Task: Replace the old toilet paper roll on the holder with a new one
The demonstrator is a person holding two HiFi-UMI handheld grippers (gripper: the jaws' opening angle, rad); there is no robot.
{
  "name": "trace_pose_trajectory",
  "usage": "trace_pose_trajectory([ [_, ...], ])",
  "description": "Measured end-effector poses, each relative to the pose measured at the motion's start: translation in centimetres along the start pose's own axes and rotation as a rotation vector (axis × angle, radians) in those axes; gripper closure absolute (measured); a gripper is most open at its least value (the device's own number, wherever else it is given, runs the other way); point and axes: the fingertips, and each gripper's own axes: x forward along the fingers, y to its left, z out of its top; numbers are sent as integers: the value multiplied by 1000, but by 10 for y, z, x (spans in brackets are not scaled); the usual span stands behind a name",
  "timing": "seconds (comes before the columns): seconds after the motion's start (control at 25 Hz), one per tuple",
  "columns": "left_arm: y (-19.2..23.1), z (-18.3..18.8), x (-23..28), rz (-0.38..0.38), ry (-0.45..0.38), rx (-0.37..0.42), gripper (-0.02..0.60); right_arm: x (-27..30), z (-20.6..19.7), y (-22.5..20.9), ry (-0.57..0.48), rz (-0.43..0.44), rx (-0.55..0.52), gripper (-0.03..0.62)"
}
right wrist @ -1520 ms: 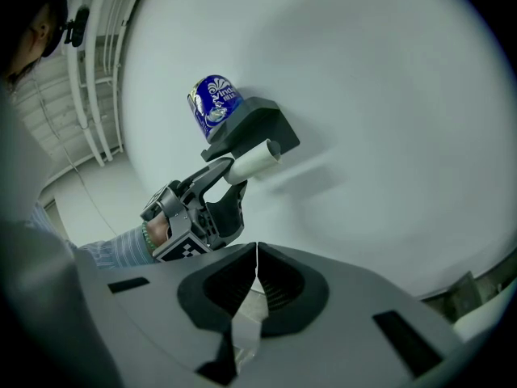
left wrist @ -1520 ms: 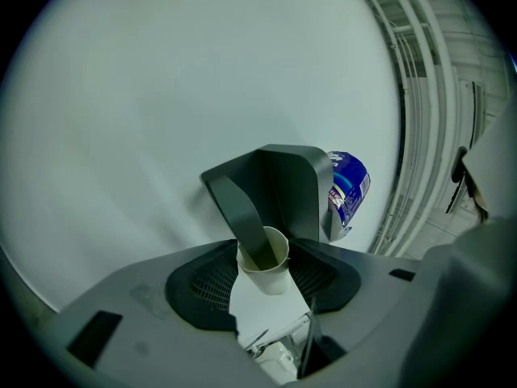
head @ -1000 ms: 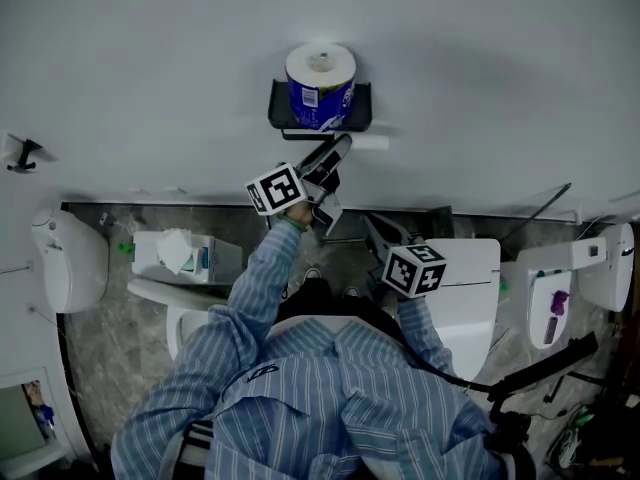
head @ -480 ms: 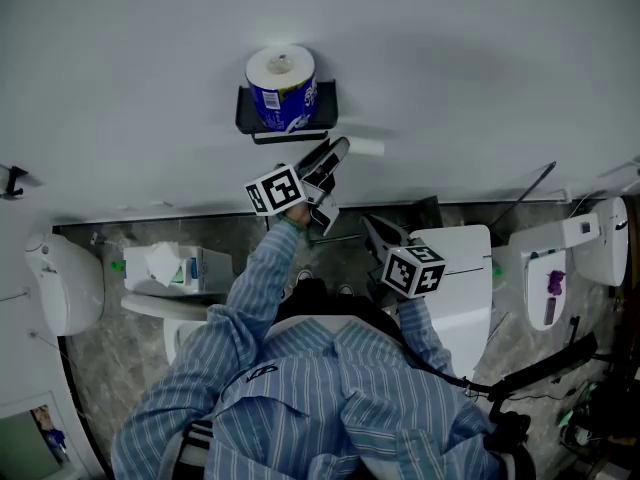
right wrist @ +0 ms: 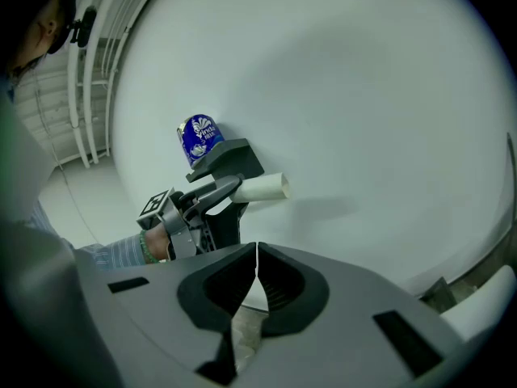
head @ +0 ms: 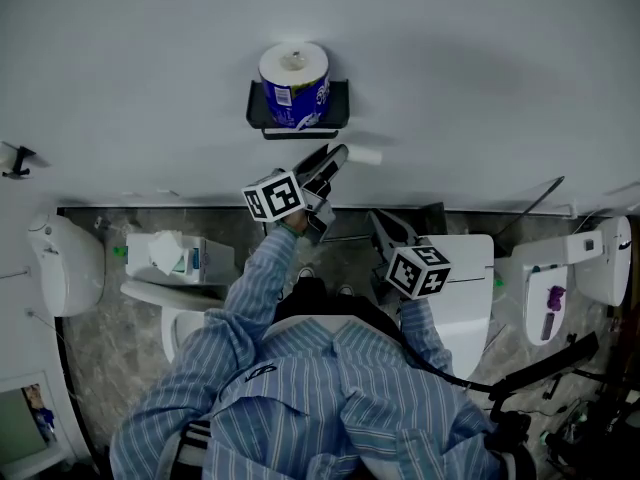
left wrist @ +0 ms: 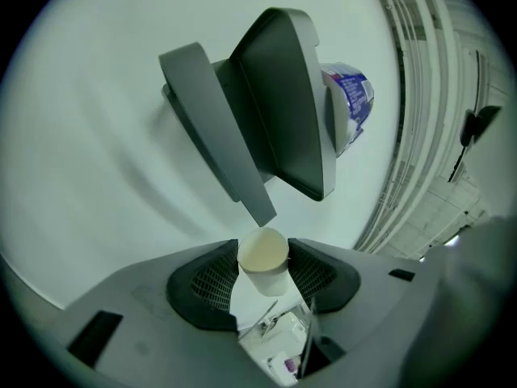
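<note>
Left tongs [left wrist: 263, 270] pinching an empty cardboard tube [left wrist: 263, 251] crosswise, just below the black wall holder [head: 341, 106]. New roll [head: 293, 71], blue wrapper, stands upright on the holder's top shelf. Right tongs [right wrist: 255, 276] pressed together, nothing between them, lower and well apart from the holder.

A: Where could a gripper pass?
B: Along the bare wall [head: 480, 78] right of the holder [head: 338, 108]; that stretch is open.
A: And at the holder itself?
B: Its top is taken by the wrapped roll [head: 293, 78] (standing upright); just below its lower right edge the left gripper [head: 338, 158], clamping a cardboard tube [head: 367, 155], blocks the way.
</note>
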Motion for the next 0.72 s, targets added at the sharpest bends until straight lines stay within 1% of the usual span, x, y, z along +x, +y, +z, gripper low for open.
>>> trace_pose_trajectory([
  [0.08, 0, 1, -7, 22, 5, 46, 389, 1, 9, 3, -5, 16, -25, 586],
  [0.16, -1, 3, -16, 37, 8, 82, 389, 3, 22, 12, -21, 39, -73, 586],
  [0.32, -1, 5, -38, 70, 18, 157, 389, 9, 53, 35, -59, 107, -168, 585],
  [0.44, 0, 4, -54, 102, 37, 220, 388, 15, 72, 51, -70, 143, -223, 569],
  [0.52, 1, 4, -64, 116, 35, 230, 389, 21, 84, 62, -82, 168, -262, 527],
  [0.6, 4, 5, -75, 129, 27, 231, 388, 28, 96, 73, -94, 195, -292, 469],
  [0.72, 7, 6, -89, 154, 21, 250, 390, 40, 114, 88, -122, 206, -343, 403],
])
